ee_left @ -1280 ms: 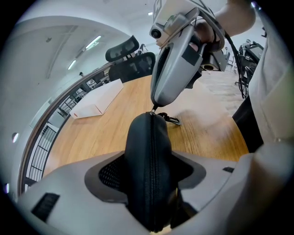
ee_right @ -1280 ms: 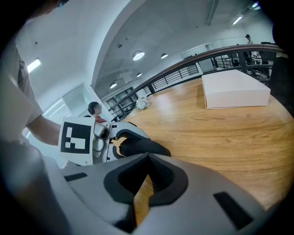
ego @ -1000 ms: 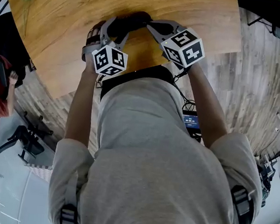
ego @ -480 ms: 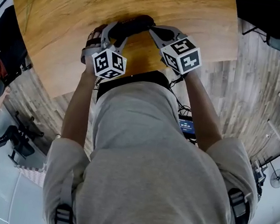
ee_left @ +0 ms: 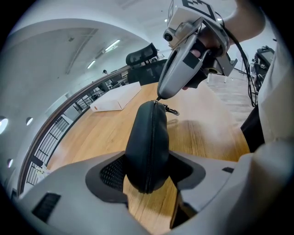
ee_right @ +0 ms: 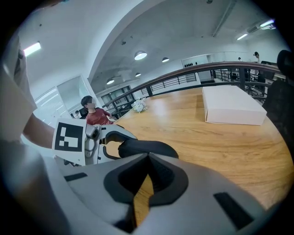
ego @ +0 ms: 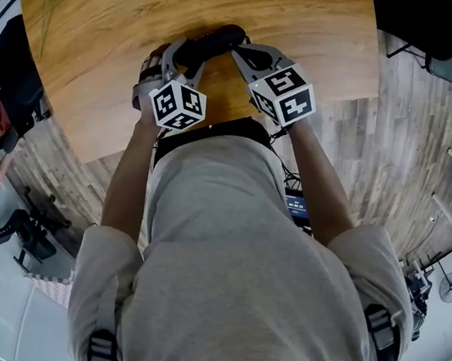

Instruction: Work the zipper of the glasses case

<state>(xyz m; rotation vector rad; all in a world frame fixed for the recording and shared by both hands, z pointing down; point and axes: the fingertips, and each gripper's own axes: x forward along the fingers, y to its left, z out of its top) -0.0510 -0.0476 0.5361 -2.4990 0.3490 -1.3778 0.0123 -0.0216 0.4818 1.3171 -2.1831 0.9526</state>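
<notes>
The left hand-held gripper [ee_left: 147, 173] is clamped on the near end of a black, oval, zip-up glasses case [ee_left: 146, 137], both pads pressing its sides. The glasses case stands on edge, zipper seam facing up, just above a round wooden desk [ego: 102, 52]. The right hand-held gripper [ee_right: 148, 158] has its jaws together, tips touching the far end of the seam; whether they pinch the pull cannot be told. A small metal clasp [ee_left: 172, 110] hangs just beside those tips. A flat white box [ee_right: 232, 105] lies well apart.
</notes>
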